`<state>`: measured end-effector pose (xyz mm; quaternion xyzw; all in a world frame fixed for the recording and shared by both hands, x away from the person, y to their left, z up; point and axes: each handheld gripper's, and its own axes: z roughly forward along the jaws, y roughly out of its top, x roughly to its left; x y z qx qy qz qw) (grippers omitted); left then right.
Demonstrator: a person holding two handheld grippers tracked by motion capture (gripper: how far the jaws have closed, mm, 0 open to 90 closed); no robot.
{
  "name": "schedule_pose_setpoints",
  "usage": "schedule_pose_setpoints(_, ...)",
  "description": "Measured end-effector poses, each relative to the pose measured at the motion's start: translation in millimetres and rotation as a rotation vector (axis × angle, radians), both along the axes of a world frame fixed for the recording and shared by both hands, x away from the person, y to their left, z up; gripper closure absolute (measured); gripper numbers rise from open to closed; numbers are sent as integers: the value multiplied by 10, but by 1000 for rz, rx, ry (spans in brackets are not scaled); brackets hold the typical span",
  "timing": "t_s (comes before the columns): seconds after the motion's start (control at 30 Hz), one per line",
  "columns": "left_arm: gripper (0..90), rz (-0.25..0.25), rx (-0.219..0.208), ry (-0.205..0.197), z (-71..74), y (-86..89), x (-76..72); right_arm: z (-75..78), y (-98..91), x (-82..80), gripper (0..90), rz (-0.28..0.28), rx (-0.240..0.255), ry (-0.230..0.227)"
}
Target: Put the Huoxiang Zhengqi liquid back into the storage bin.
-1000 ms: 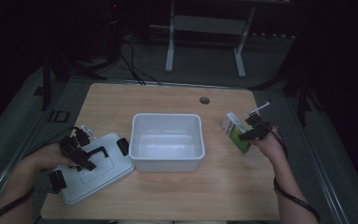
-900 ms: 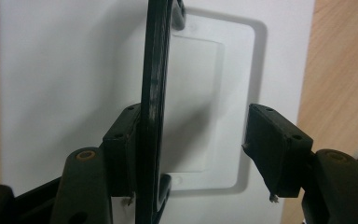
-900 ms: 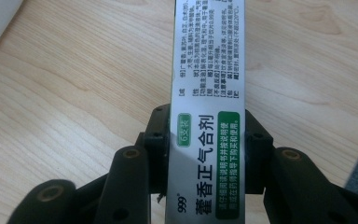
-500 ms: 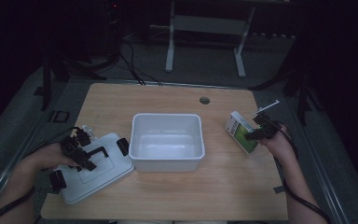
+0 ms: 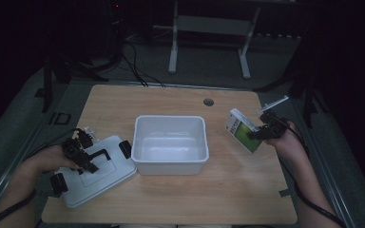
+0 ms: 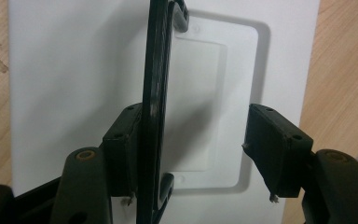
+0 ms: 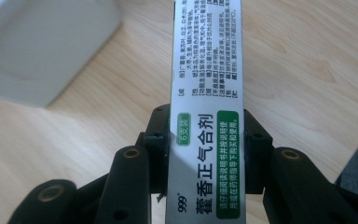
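Observation:
A white open bin (image 5: 169, 145) stands mid-table. Its white lid (image 5: 105, 176) lies flat at the left, with a black handle (image 5: 96, 155) on top. My left gripper (image 5: 81, 157) hangs over that lid. In the left gripper view the handle (image 6: 154, 70) stands between the jaws of the left gripper (image 6: 193, 116), against the left pad (image 6: 121, 140); the other pad is well clear, so it is open. My right gripper (image 5: 259, 133) is shut on a green-and-white medicine box (image 5: 241, 131), held tilted above the table right of the bin. In the right gripper view both pads of the right gripper (image 7: 207, 123) press the box (image 7: 207, 60).
The wooden table (image 5: 228, 190) has a round cable hole (image 5: 208, 102) at the back. The bin's corner (image 7: 37, 46) lies ahead and to the left of the held box. Desk legs and cables stand in the dark behind the table.
The right gripper has risen a little with the medicine box in it. The left gripper has stayed over the lid's handle.

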<state>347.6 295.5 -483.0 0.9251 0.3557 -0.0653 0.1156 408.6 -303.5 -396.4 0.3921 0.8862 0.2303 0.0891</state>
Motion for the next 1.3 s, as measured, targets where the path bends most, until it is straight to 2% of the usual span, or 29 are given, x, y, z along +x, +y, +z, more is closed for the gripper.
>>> schedule_pose_setpoints(0.17, 399, 4, -1, -2, 5, 3, -9, 177, 121, -46, 635, 39, -13, -32)
schedule_pose_setpoints(0.53, 399, 1, 14, -3, -1, -3, -10, 509, 367, -135, 635, 129, 21, -84)
schedule_pose_setpoints(1.1, 399, 15, 21, 9, -1, 26, -19, 737, 818, -264, 635, 294, 63, -107)
schedule_pose_setpoints(1.3, 399, 8, 25, 7, 13, 4, -22, 768, 978, -296, 635, 372, 102, -100)
